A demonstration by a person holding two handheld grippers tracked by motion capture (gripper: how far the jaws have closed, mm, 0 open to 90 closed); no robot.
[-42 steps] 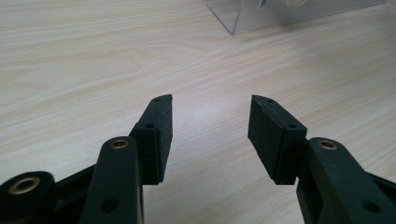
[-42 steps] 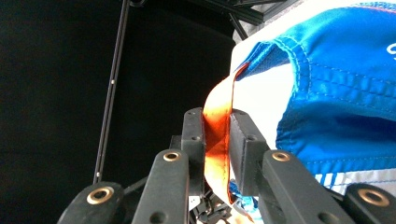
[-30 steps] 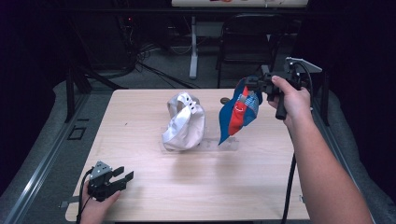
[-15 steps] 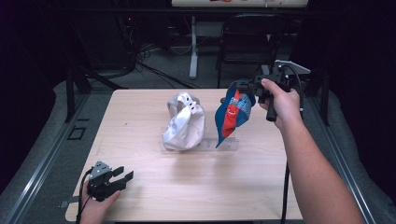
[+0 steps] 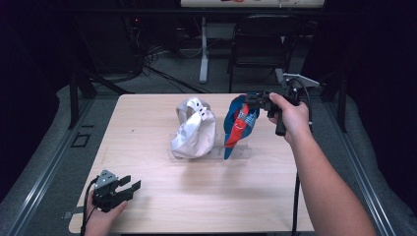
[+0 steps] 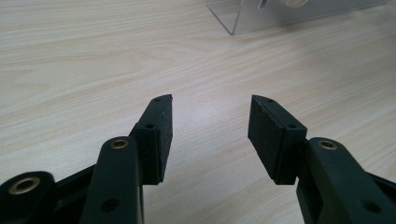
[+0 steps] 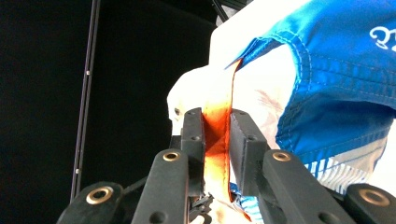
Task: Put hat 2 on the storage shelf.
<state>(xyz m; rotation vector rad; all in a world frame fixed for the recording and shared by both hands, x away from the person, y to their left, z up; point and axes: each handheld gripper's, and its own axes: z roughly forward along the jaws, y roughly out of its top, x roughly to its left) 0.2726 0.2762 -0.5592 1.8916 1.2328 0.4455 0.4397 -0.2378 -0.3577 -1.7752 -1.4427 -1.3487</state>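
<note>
At a light wooden table (image 5: 196, 196), a person is working with two tools: the right hand-held gripper (image 5: 252, 100) is pinching the orange strap (image 7: 217, 135) of a blue cap (image 5: 241, 123) between its black jaws, holding the cap upright just above a clear acrylic stand (image 5: 236, 151) near the middle of the table. In the right gripper view, the orange strap is running straight up between the two closed pads (image 7: 193, 140), with the cap's blue stitched fabric (image 7: 345, 84) spreading to the right and a pale shape showing behind it. Just beside the blue cap, to its left in the high view, a white cap (image 5: 193, 129) is sitting on the same clear stand, its perforated back facing up. The left hand-held gripper (image 5: 129, 187) is resting at the near left corner of the table, well apart from both caps, its jaws standing wide with nothing between them; in the left gripper view the bare wood grain is lying between the pads (image 6: 159, 135) and a corner of the clear stand (image 6: 243, 21) is showing far ahead. Beyond the table, a dark chair (image 5: 260, 44), a white post (image 5: 203, 54) and loose cables (image 5: 147, 59) are crowding the dim floor.
</note>
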